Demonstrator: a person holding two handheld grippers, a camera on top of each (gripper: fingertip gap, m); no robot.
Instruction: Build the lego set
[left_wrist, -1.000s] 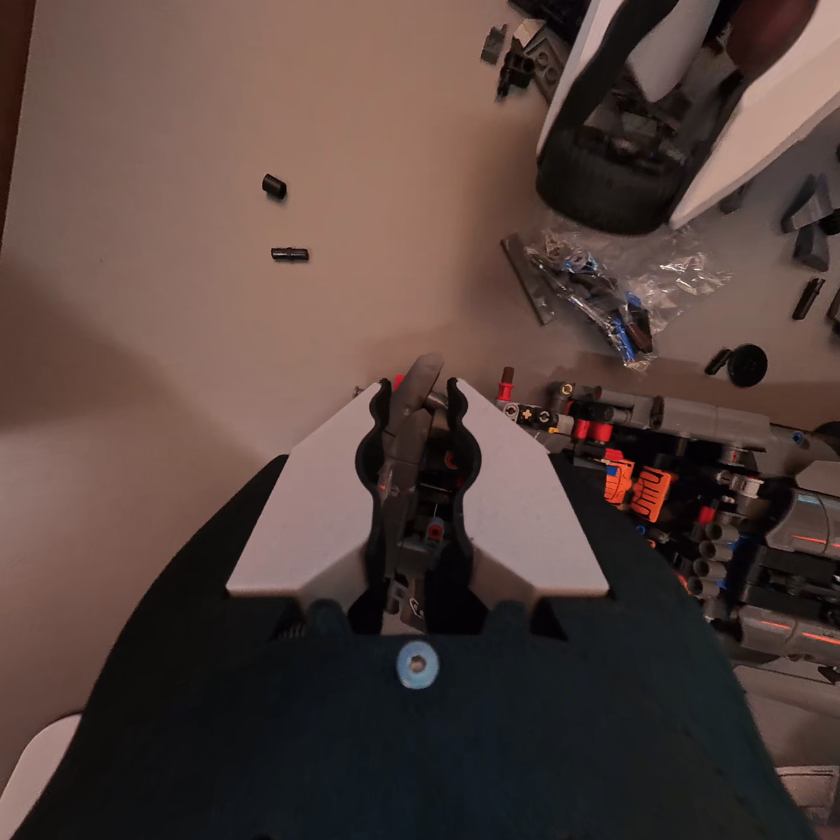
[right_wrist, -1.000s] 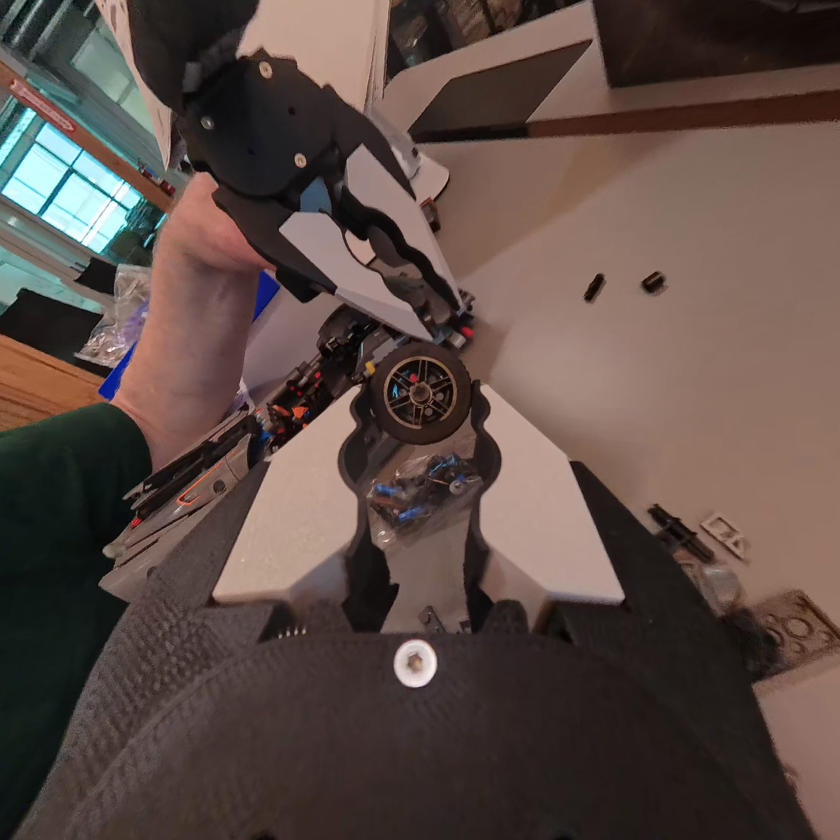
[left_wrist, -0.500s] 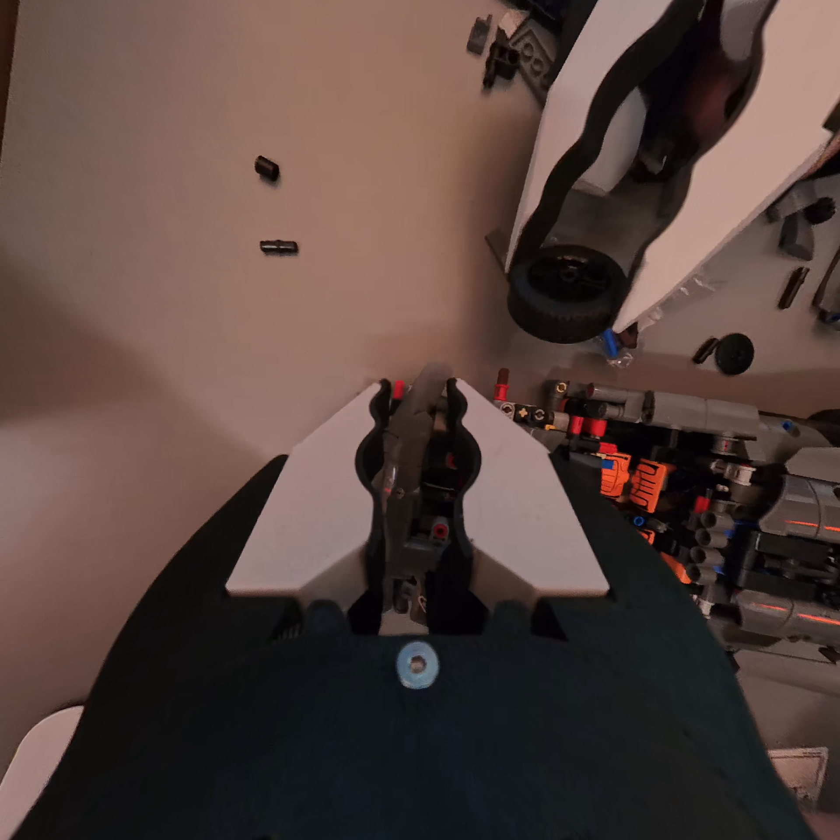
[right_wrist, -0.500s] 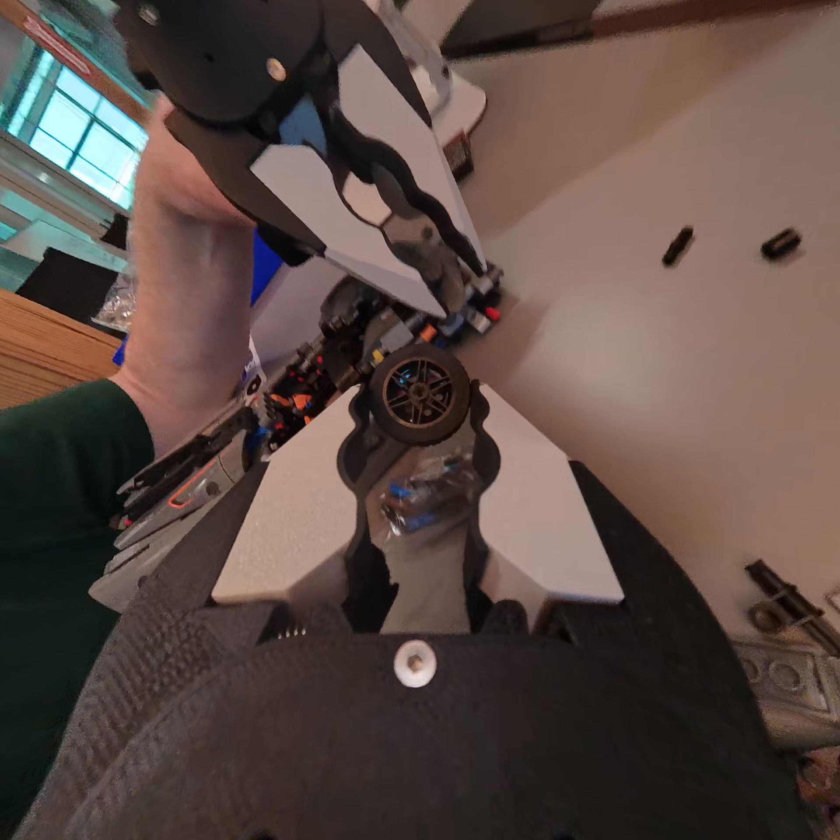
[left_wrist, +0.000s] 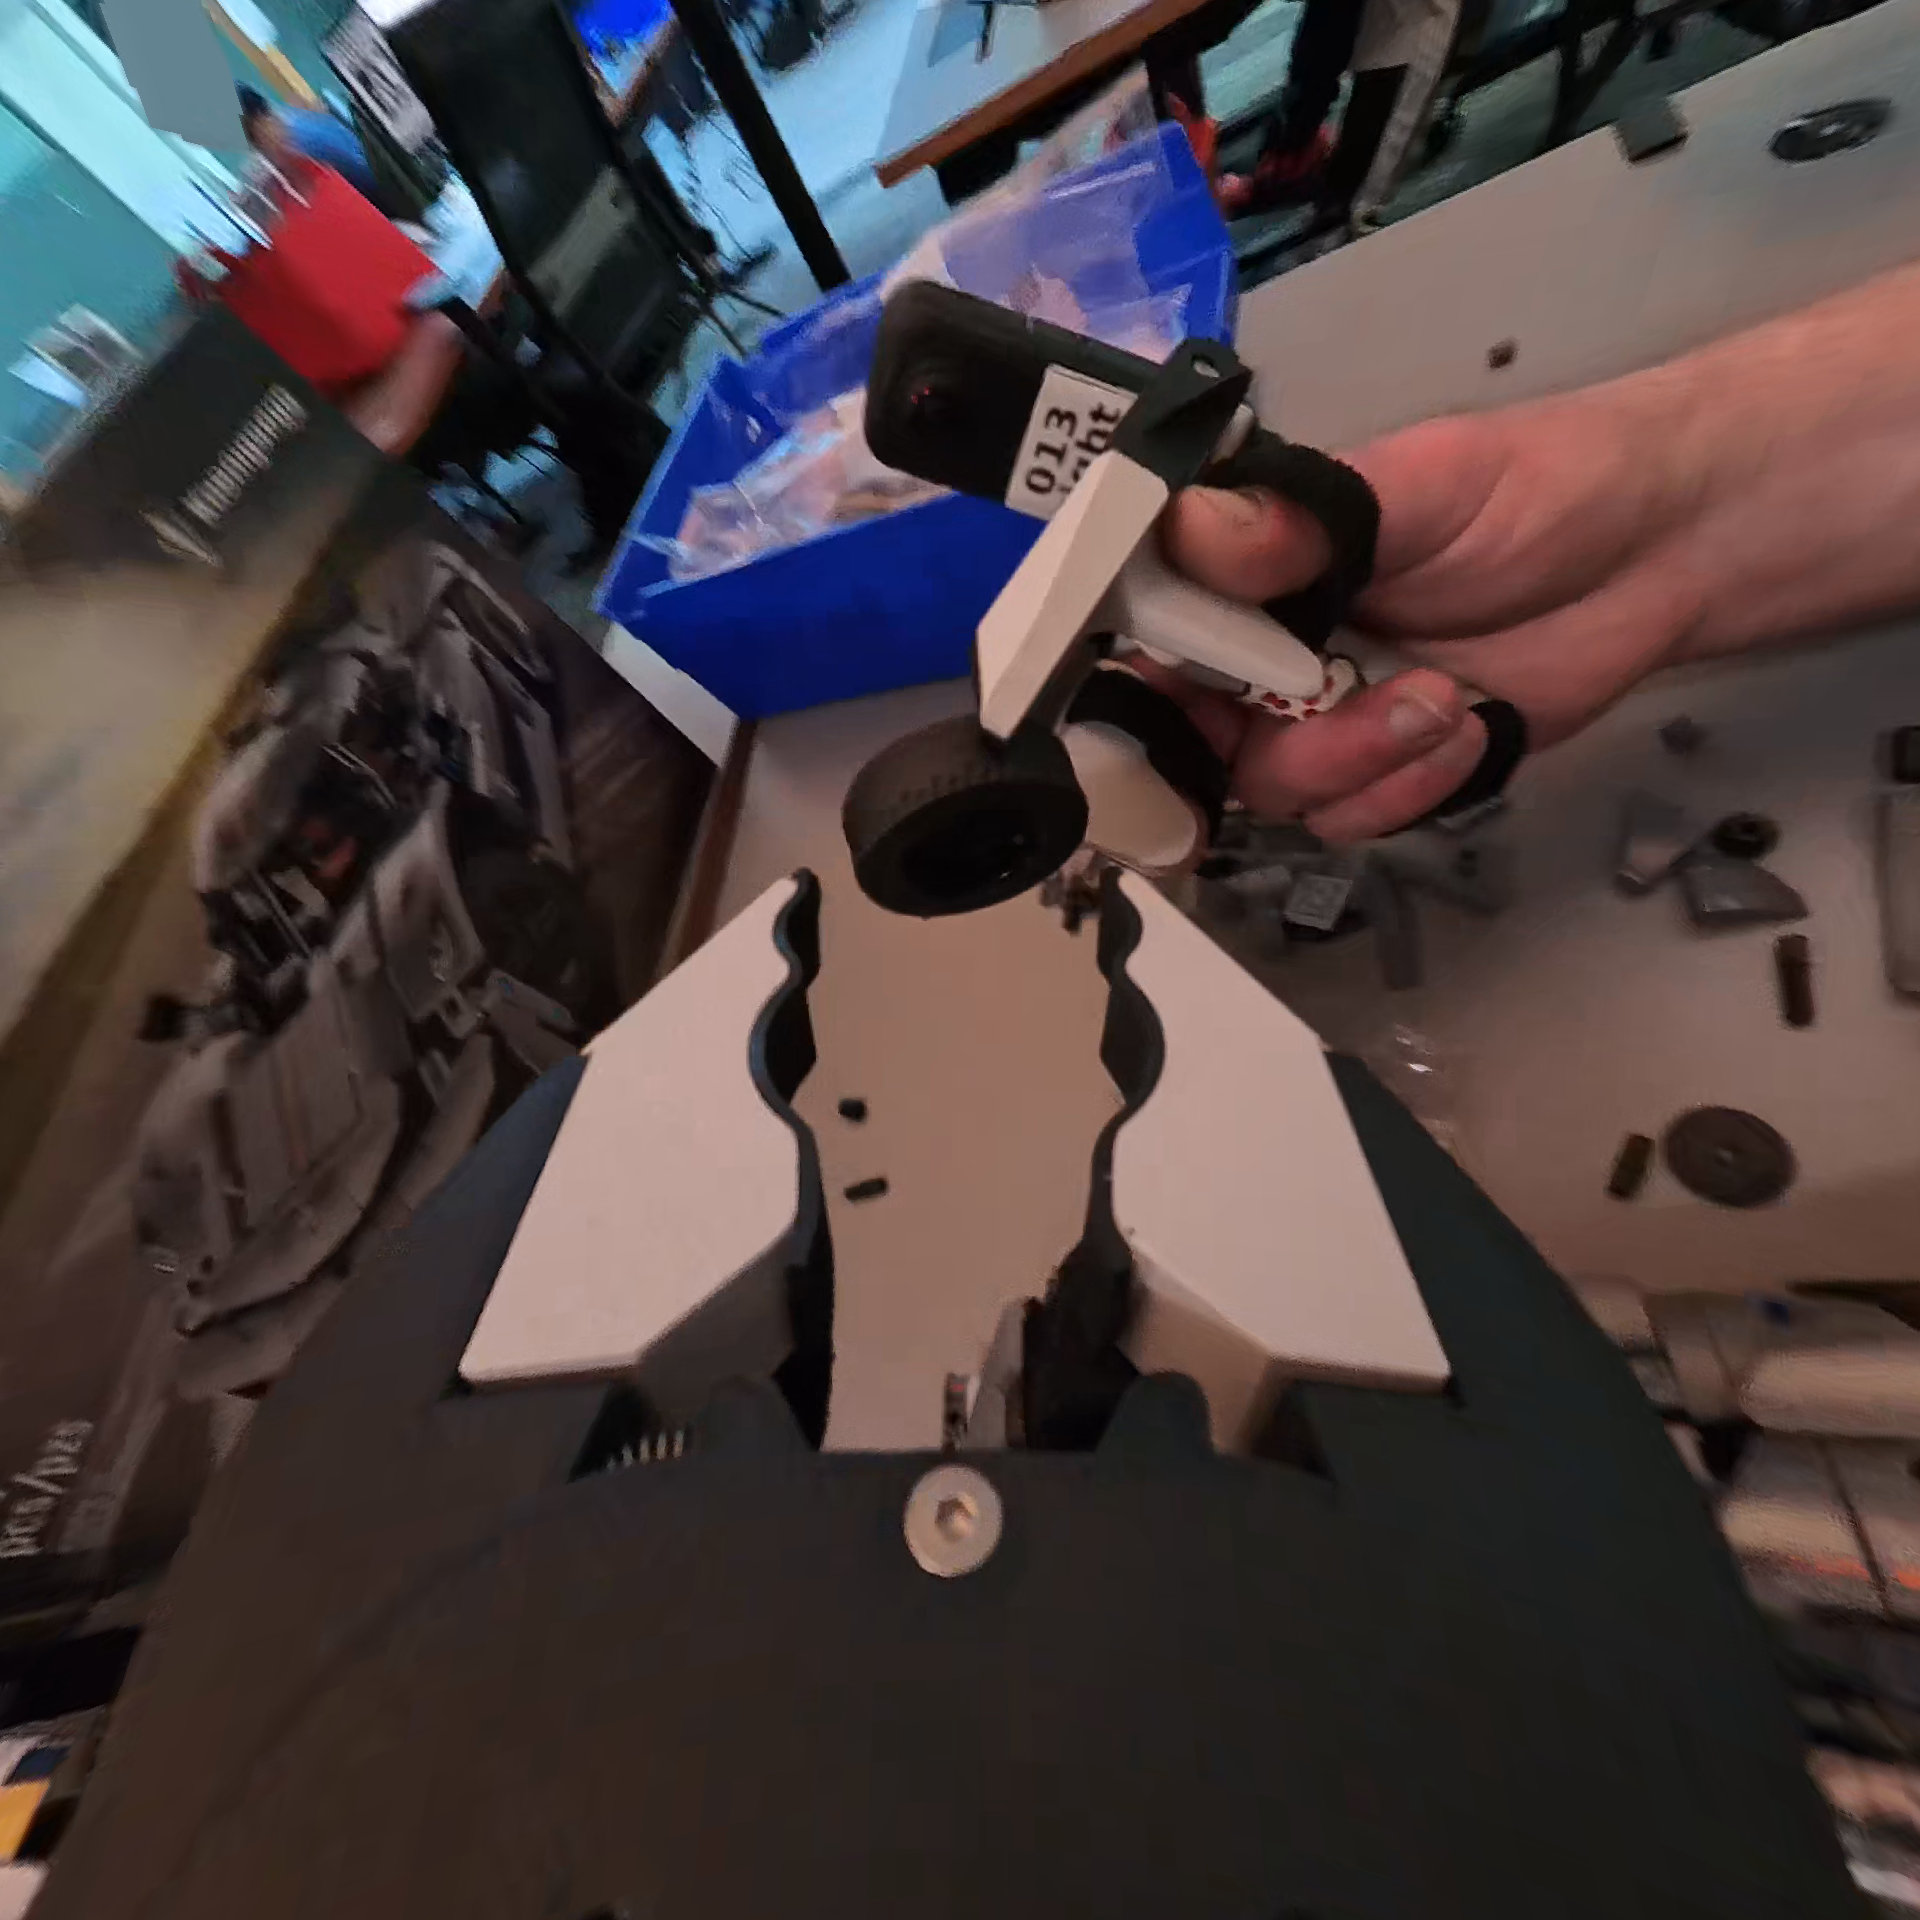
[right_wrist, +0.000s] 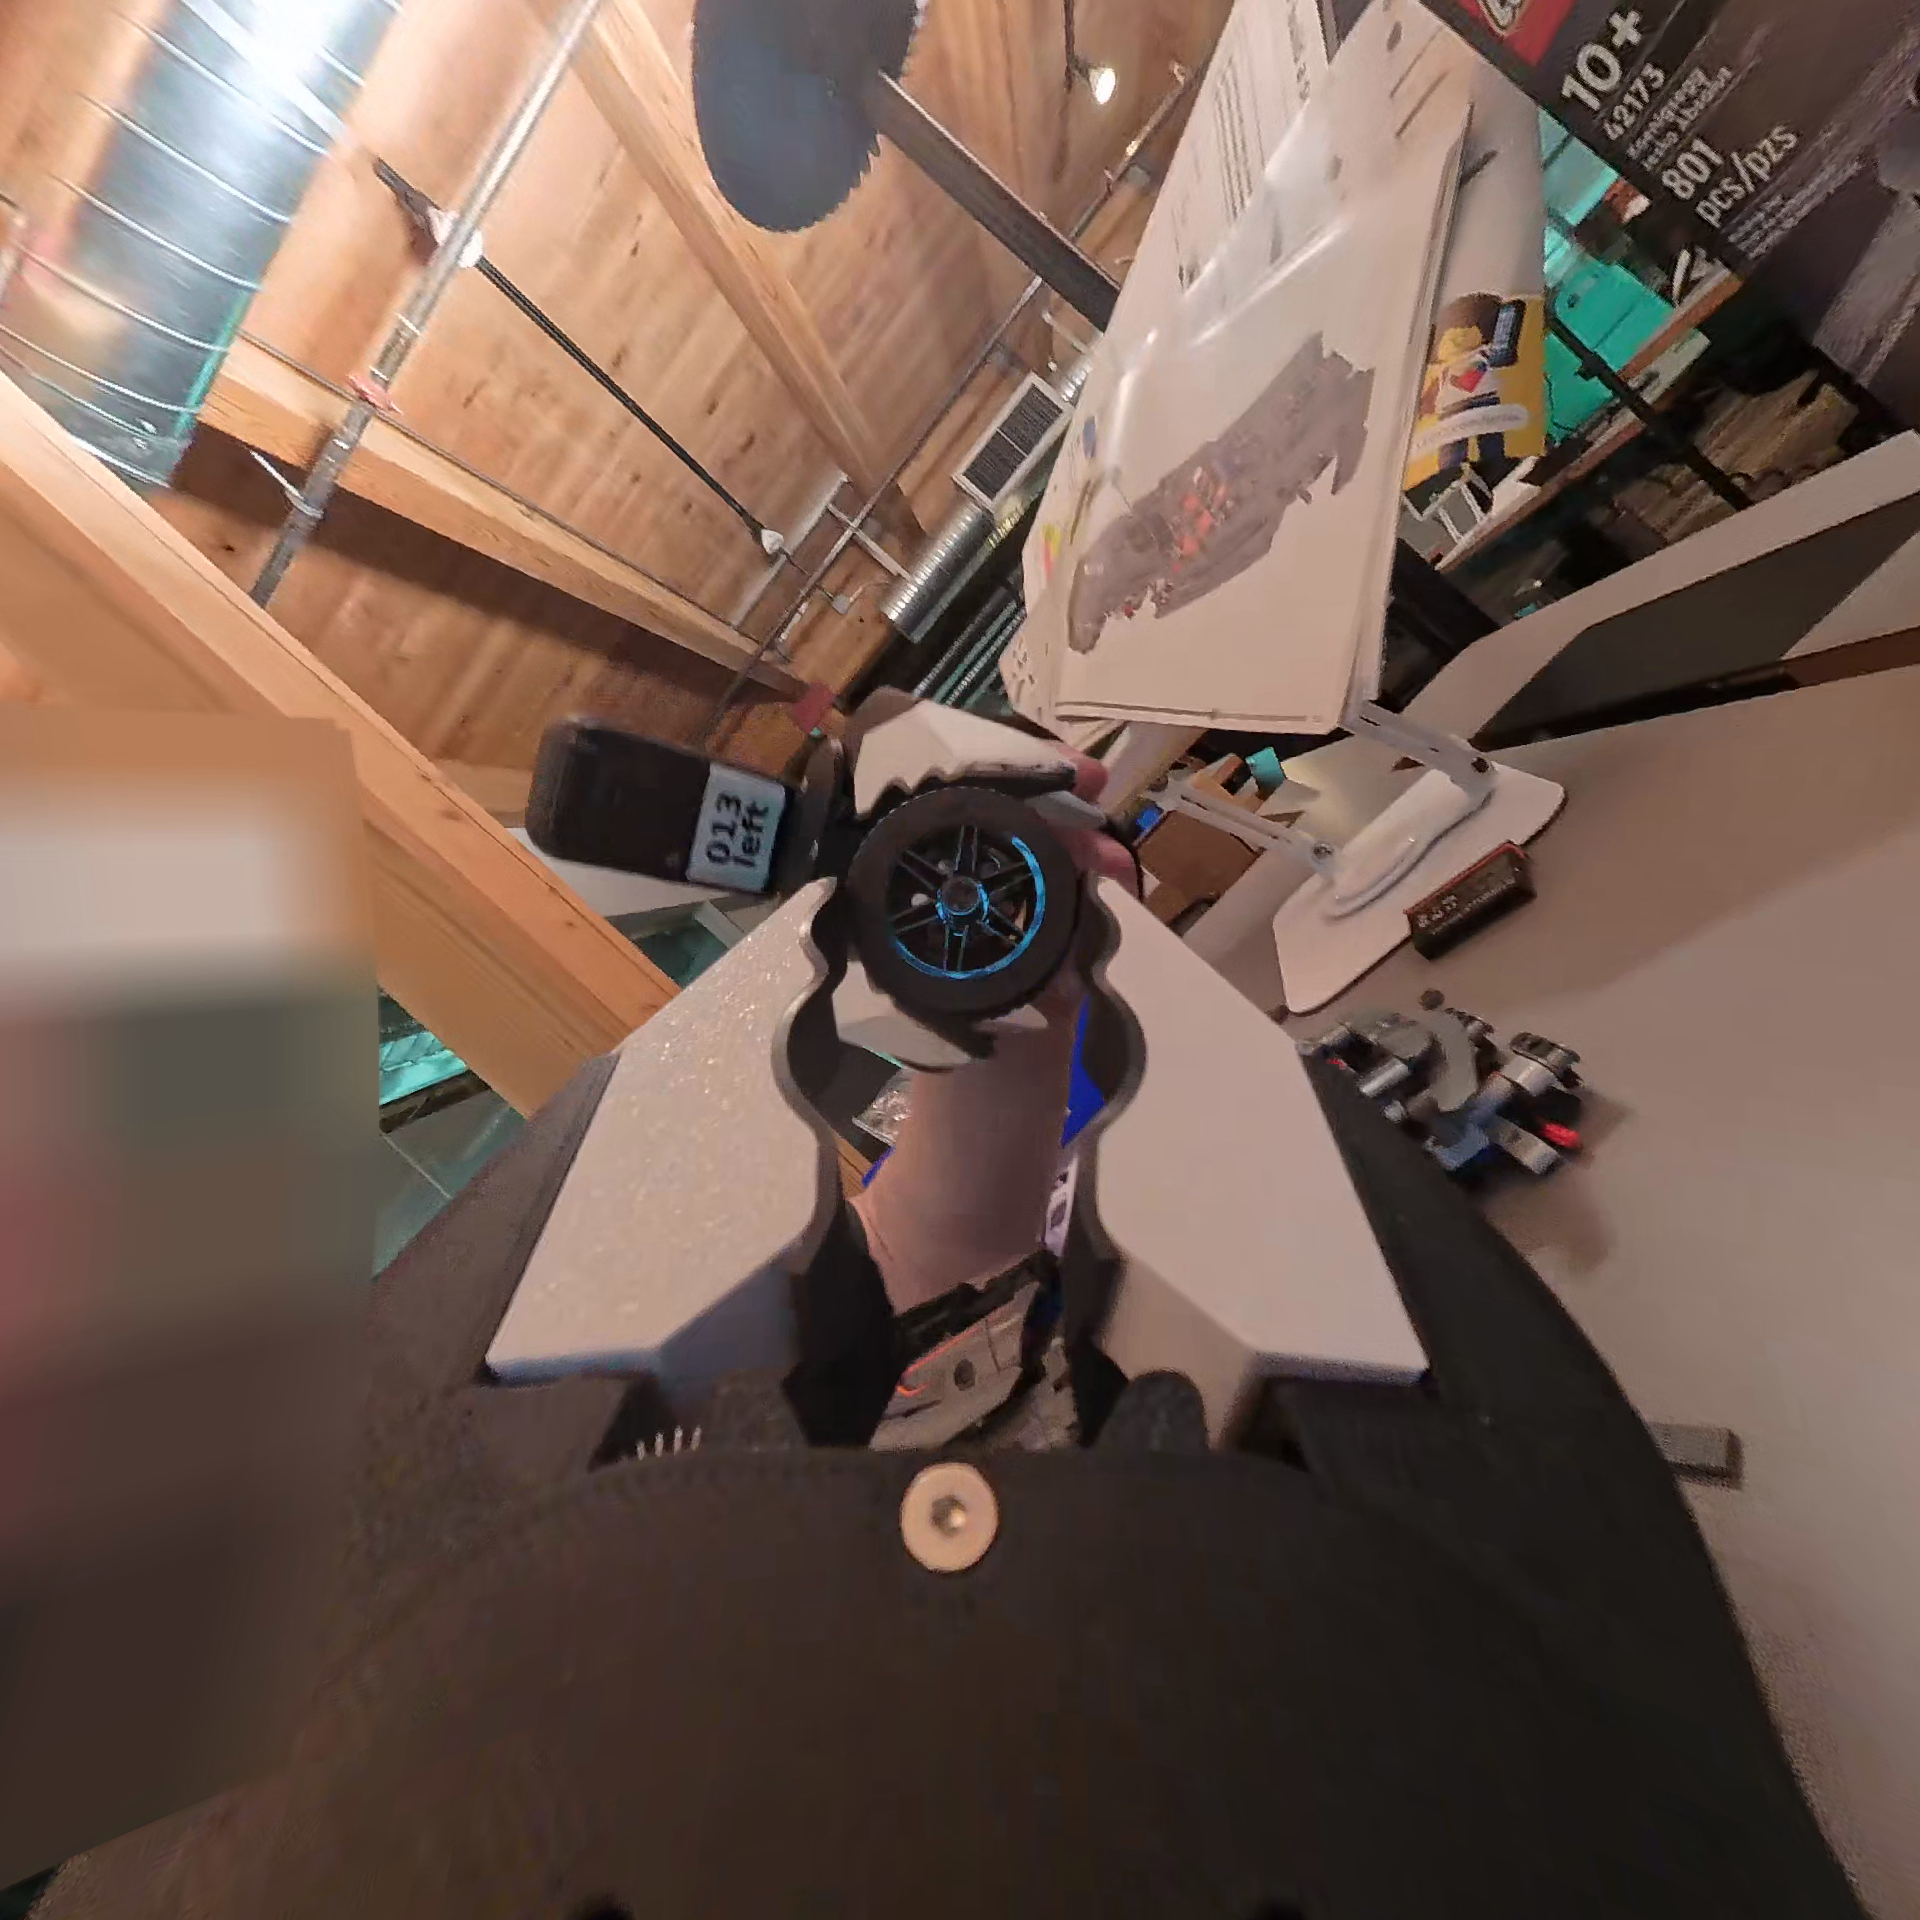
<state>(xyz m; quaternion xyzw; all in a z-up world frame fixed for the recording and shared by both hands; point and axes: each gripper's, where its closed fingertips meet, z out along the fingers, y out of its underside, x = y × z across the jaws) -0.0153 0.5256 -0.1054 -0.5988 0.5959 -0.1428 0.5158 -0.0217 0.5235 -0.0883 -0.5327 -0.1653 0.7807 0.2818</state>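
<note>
The right hand-held gripper (right_wrist: 961, 935) clenches a black rubber wheel with a blue-ringed spoked rim (right_wrist: 961, 914) at its fingertips, raised above the grey counter (right_wrist: 1714, 883). The left hand-held gripper (left_wrist: 956, 904) is released, empty, its tips just below that wheel (left_wrist: 961, 821).

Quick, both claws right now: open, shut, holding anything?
Left claw: open, holding nothing.
Right claw: shut on the black wheel with the blue-ringed rim.
</note>
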